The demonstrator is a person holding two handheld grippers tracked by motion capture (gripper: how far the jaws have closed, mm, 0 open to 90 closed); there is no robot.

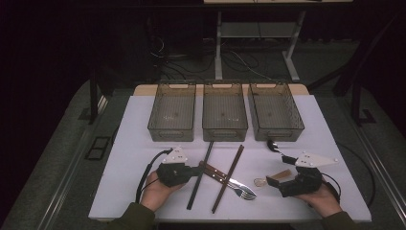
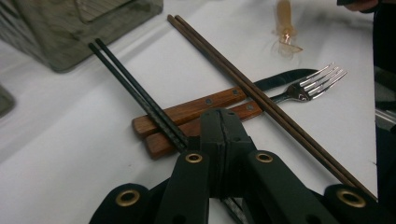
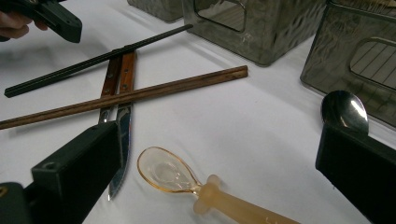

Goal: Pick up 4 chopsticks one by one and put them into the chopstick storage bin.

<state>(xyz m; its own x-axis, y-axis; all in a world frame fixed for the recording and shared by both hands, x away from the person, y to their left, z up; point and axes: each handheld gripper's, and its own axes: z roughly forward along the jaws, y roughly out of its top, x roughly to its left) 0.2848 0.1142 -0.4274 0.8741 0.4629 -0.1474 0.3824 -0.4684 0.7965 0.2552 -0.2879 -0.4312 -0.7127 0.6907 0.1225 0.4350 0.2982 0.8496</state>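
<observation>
On the white counter stand three clear bins side by side along the far edge; nearer the person lie two pairs of chopsticks, one black and one brown, so four sticks in all; beneath them lie one knife and one fork, each with a wooden handle; to the right lie two spoons, one amber plastic and one shiny metal; that makes six pieces or pairs of cutlery besides the bins; the left gripper has its jaws pressed together on the black chopsticks at about their middle, where they cross over the two wooden handles, and in the left gripper view the sticks pass right under the closed tips; the right gripper has its jaws spread wide, nothing between the pads, with the amber spoon lying on the counter between them and the metal spoon just beyond the right jaw.
</observation>
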